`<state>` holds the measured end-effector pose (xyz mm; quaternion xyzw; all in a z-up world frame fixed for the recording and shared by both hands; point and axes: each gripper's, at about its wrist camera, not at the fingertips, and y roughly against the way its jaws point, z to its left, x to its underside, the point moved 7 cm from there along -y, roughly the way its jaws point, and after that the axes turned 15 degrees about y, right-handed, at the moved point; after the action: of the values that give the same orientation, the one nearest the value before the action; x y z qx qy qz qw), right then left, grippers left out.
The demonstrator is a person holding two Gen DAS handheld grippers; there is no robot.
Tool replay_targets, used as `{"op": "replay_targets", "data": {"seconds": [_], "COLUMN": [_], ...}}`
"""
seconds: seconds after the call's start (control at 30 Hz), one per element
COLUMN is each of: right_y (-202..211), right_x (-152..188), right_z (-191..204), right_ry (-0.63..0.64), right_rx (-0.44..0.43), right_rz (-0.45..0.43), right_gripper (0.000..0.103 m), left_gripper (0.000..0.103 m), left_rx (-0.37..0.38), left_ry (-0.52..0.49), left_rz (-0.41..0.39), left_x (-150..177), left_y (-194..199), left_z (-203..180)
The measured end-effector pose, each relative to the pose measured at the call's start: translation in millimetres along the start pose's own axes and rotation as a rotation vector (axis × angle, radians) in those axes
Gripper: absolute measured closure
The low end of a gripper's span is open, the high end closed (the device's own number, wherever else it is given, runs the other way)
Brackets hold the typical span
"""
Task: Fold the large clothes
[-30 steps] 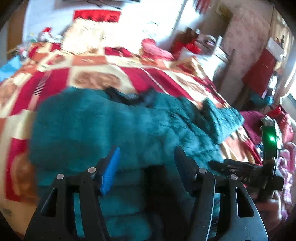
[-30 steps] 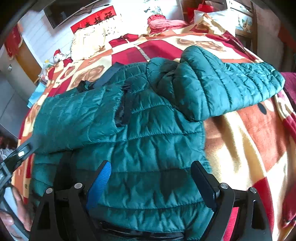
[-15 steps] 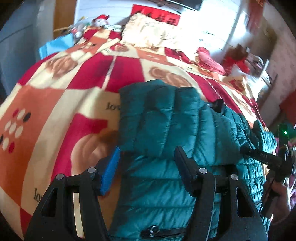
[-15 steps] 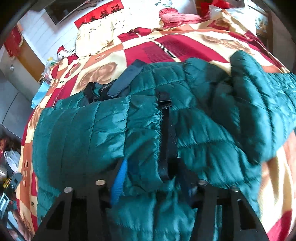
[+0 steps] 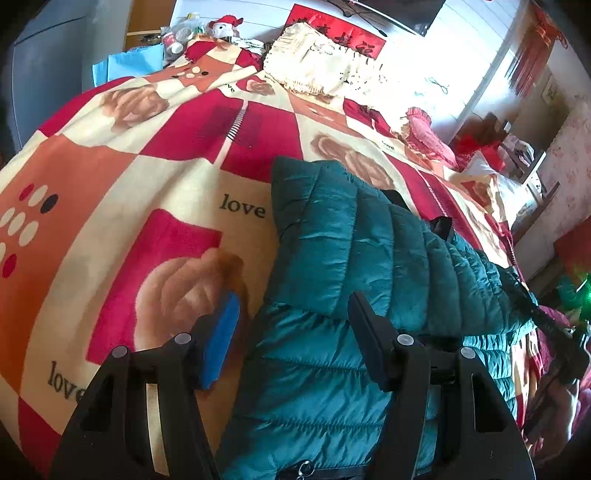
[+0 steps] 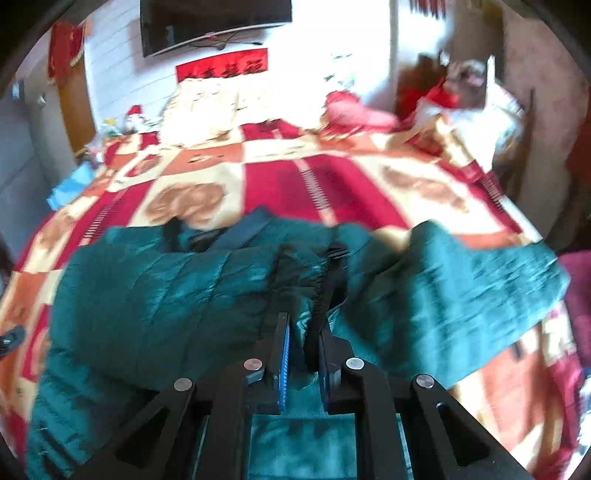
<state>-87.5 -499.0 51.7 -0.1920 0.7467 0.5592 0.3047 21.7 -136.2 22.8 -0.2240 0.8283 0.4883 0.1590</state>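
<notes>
A teal quilted puffer jacket [image 5: 369, 258] lies on a bed blanket [image 5: 110, 184] of red, orange and cream squares. One sleeve is folded across its body. My left gripper [image 5: 295, 314] is open and empty, above the jacket's left edge near the hem. In the right wrist view, which is blurred, the jacket [image 6: 166, 295] spreads across the bed. My right gripper [image 6: 303, 332] is shut on the jacket sleeve's black-trimmed cuff [image 6: 328, 280]. The other sleeve [image 6: 480, 288] lies out to the right.
A cream pillow [image 5: 325, 62] and a pink cushion [image 5: 424, 133] lie at the head of the bed. A wall TV [image 6: 214, 22] hangs above. Clutter and furniture stand along the bed's right side [image 5: 517, 147]. A blue sheet [image 5: 125, 66] lies at the far left.
My right gripper closed on the sleeve cuff and drew back with it. My left gripper swung left to the jacket's left edge, still open.
</notes>
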Motion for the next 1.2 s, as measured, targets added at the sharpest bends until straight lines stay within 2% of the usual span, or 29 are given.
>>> {"op": "replay_targets", "data": {"seconds": [0.2, 0.37, 0.53, 0.6, 0.67, 0.7, 0.8, 0.87, 0.93, 1.0, 1.1, 1.2], "right_y": [-33.8, -55.4, -26.4, -8.8, 2.0, 5.4, 5.8, 5.5, 3.7, -8.6, -35.0, -60.6], "right_x": [7.1, 25.2, 25.4, 20.7, 13.7, 10.1, 2.5, -0.4, -3.2, -0.1, 10.7, 21.3], "right_z": [-13.5, -8.2, -11.4, -8.7, 0.0, 3.7, 14.2, 18.3, 28.9, 49.2, 63.5, 54.2], "right_ry": [0.051, 0.03, 0.01, 0.017, 0.011, -0.002, -0.015, -0.018, -0.017, 0.037, 0.118, 0.147], "right_rx": [0.15, 0.066, -0.025, -0.048, -0.084, -0.107, -0.135, -0.114, -0.144, -0.185, -0.152, -0.043], "right_rz": [0.071, 0.127, 0.115, 0.081, 0.055, 0.047, 0.047, 0.043, 0.021, 0.051, 0.113, 0.148], "right_gripper": [0.093, 0.093, 0.09, 0.084, 0.064, 0.061, 0.061, 0.061, 0.061, 0.061, 0.061, 0.061], "left_gripper": [0.042, 0.042, 0.042, 0.042, 0.042, 0.042, 0.042, 0.042, 0.042, 0.041, 0.036, 0.034], "left_rx": [-0.032, -0.031, -0.025, -0.022, -0.025, -0.028, -0.047, -0.07, -0.095, -0.109, -0.122, -0.13], "left_ry": [-0.031, -0.031, -0.044, -0.055, -0.073, -0.082, -0.1, -0.108, -0.111, -0.121, -0.152, -0.173], "left_rz": [0.024, 0.022, -0.004, -0.015, -0.018, -0.018, -0.01, 0.005, 0.014, 0.003, -0.023, -0.032], "left_x": [10.4, 8.6, 2.3, 1.2, 1.2, 2.1, 6.0, 10.9, 15.5, 19.4, 23.7, 26.5], "left_y": [-12.4, -17.0, -20.1, -22.9, -28.3, -31.4, -44.3, -56.0, -67.5, -73.6, -77.2, -78.7], "left_z": [-5.7, -14.4, -35.8, -46.4, -56.5, -61.0, -68.1, -68.3, -65.0, -63.1, -64.4, -67.1]}}
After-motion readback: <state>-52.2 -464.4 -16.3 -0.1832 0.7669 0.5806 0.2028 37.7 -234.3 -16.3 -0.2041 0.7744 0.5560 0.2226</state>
